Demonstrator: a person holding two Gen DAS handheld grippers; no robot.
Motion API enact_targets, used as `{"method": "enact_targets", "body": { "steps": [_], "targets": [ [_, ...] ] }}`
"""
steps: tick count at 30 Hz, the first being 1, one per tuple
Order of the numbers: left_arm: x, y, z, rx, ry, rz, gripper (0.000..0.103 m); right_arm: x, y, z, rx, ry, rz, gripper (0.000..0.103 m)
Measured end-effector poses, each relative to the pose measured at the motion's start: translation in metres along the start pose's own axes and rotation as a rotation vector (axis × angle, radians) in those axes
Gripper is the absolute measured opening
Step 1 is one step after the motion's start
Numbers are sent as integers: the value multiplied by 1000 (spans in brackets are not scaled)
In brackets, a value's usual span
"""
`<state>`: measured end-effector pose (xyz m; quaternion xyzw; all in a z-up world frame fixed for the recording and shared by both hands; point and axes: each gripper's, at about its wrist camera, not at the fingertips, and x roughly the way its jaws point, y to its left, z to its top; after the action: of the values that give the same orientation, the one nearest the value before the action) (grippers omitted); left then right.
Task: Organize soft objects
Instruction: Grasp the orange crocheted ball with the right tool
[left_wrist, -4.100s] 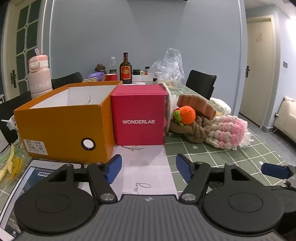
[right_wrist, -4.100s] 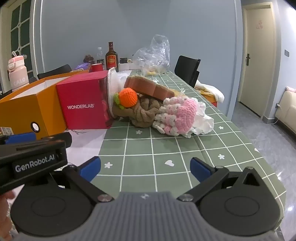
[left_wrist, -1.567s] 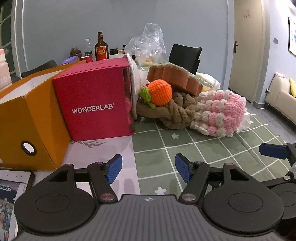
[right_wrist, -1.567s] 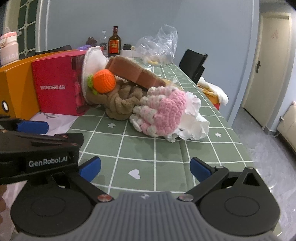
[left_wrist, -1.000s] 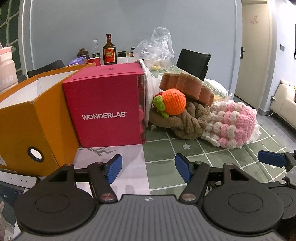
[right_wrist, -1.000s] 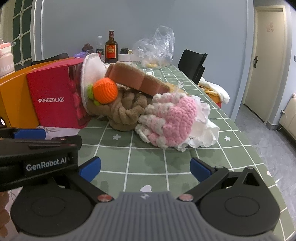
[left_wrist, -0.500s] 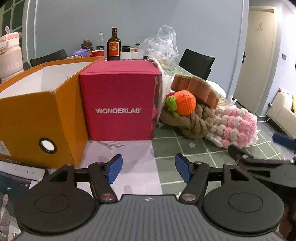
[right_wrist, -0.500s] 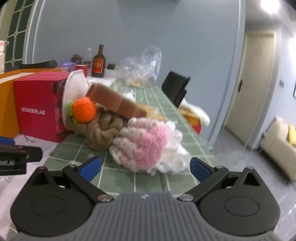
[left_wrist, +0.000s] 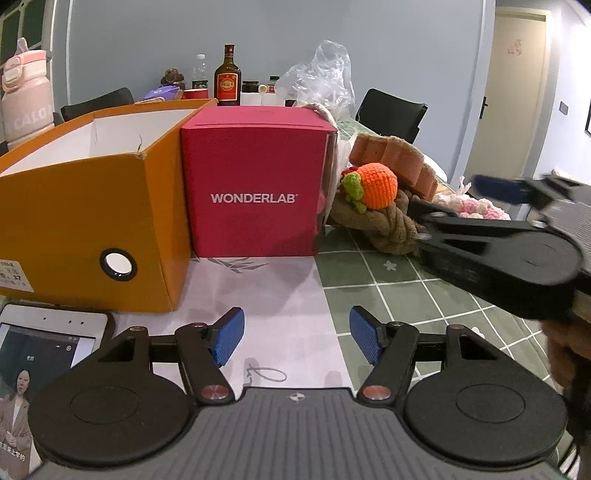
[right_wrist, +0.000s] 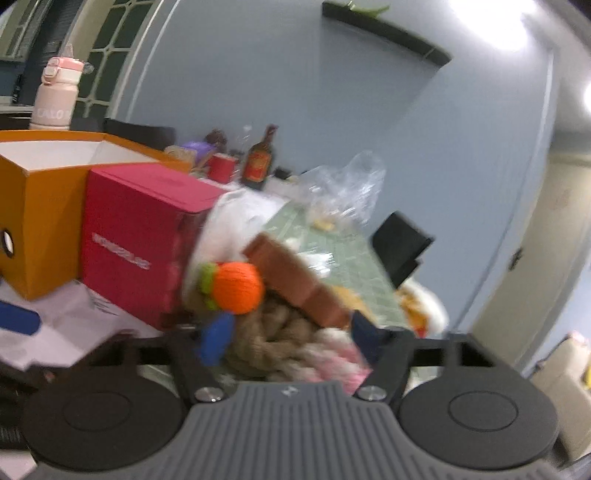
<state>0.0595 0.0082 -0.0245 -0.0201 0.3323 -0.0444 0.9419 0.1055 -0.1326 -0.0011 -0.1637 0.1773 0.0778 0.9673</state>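
A pile of soft things lies right of a red WONDERLAB box (left_wrist: 255, 188): a crocheted orange (left_wrist: 376, 186), a brown knotted rope cushion (left_wrist: 388, 229), a brown waffle plush (left_wrist: 399, 162) and a pink crochet piece (left_wrist: 476, 208). My left gripper (left_wrist: 295, 338) is open and empty, low over the white paper. My right gripper (right_wrist: 291, 339) is open, its fingers either side of the rope cushion (right_wrist: 273, 339) and pink piece (right_wrist: 328, 358), just below the orange (right_wrist: 236, 288). The right wrist view is blurred. The right gripper's body (left_wrist: 491, 251) shows at the right of the left wrist view.
An open orange cardboard box (left_wrist: 85, 206) stands left of the red box. A tablet (left_wrist: 40, 362) lies at the front left. A pink bottle (left_wrist: 26, 99), a dark bottle (left_wrist: 227, 79) and a clear plastic bag (left_wrist: 321, 81) stand behind. Black chairs ring the table.
My right gripper has moved forward and left into the soft pile, tilting, so its fingers now flank the rope cushion and pink piece. My left gripper has drawn back slightly.
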Motion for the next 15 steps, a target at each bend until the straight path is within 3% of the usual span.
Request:
{"method": "enact_targets", "body": {
  "steps": [3, 5, 15],
  "targets": [
    [1, 2, -1, 1, 7, -4, 77, 17, 8, 3, 4, 4, -35, 63],
    [2, 2, -3, 7, 17, -8, 77, 22, 13, 6, 4, 7, -40, 55],
    [4, -4, -13, 73, 17, -60, 77, 24, 4, 16, 136, -27, 40, 56]
  ]
}}
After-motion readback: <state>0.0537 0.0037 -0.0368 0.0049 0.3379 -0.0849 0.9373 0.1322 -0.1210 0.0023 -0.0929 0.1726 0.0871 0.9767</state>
